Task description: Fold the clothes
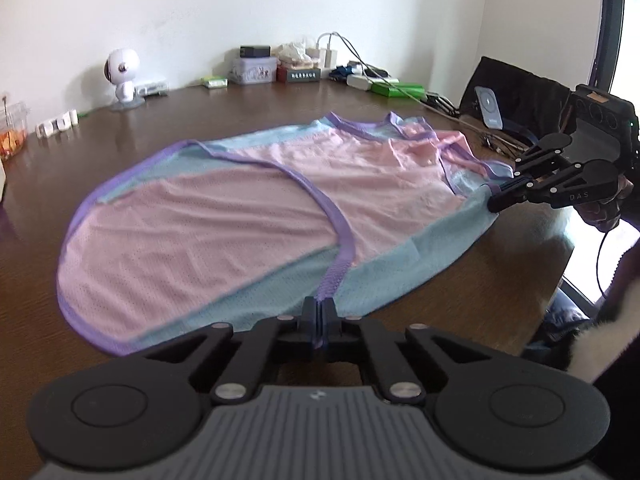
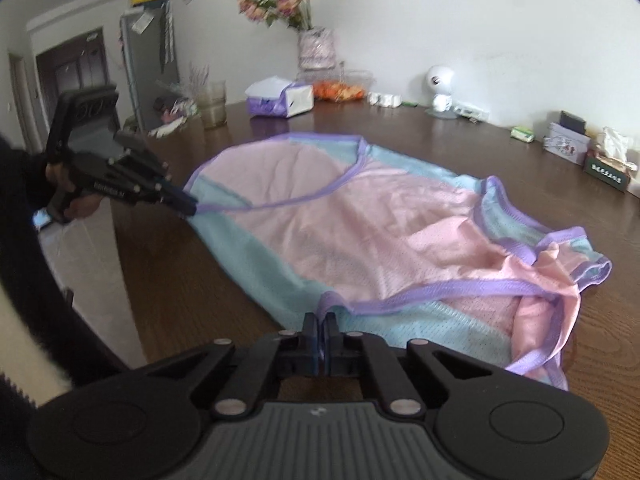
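Observation:
A pink and light-blue mesh garment [image 1: 248, 216] with purple trim lies spread on the brown wooden table [image 1: 240, 112]; it also shows in the right wrist view [image 2: 360, 224]. My left gripper [image 1: 319, 306] is shut on the garment's near edge at a purple trim strip. My right gripper [image 2: 323, 322] is shut on the garment's light-blue edge by the purple trim. Each gripper shows in the other's view, the right one [image 1: 494, 200] at the garment's right end, the left one [image 2: 190, 206] at its left end.
Along the wall stand a small white camera [image 1: 122, 76], a tin box [image 1: 254, 70], chargers and cables [image 1: 360, 72]. A black tablet stand [image 1: 512, 96] is at the right. A tissue pack [image 2: 280, 98], a glass [image 2: 214, 106] and a flower vase [image 2: 316, 48] stand at the far side.

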{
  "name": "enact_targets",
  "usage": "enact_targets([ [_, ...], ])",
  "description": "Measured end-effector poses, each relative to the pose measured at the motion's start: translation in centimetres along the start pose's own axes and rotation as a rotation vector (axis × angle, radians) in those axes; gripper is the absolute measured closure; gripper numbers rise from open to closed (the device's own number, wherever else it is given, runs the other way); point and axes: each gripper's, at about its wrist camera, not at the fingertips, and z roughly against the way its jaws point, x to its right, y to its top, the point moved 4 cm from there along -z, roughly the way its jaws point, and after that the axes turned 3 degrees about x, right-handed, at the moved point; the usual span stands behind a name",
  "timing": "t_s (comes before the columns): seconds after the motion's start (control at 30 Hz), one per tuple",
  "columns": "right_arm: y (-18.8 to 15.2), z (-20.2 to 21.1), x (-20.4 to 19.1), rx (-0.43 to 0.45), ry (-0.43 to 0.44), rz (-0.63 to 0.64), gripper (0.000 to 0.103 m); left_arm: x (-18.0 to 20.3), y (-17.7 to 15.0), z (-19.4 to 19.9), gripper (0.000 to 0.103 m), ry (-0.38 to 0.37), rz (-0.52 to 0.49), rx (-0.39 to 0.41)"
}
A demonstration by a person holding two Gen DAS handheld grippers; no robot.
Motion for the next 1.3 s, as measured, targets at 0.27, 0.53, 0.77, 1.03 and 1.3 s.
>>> enact_targets([
  [0.27, 6.2, -4.3, 6.3, 0.087, -0.146, -0.067, 0.101, -4.9, 5.9, -4.3, 0.098, 0.074, -0.028, 0.044],
  [0.53, 5.0, 2.9, 8.1, 0.08, -0.17, -0.028, 0.041, -6.4, 2.6, -1.7, 0.053, 0.099, 0.07, 0.02],
  [0.77, -0.9, 3.6, 8.4, -0.023, -0.146, -0.114, 0.048, -7.2, 1.4, -2.2, 0.053, 0.139, 0.112, -0.007],
  [1.03, -0.4, 4.4, 6.6, -0.015, -0.096, -0.031, 0.04, -7.2, 1.2, -2.0, 0.053, 0.155, 0.104, -0.015],
  [1.3, -1.5, 3.0, 8.6, -0.049, -0.15, -0.057, 0.088, -7.0, 1.1, -2.0, 0.053, 0.174, 0.078, -0.022],
])
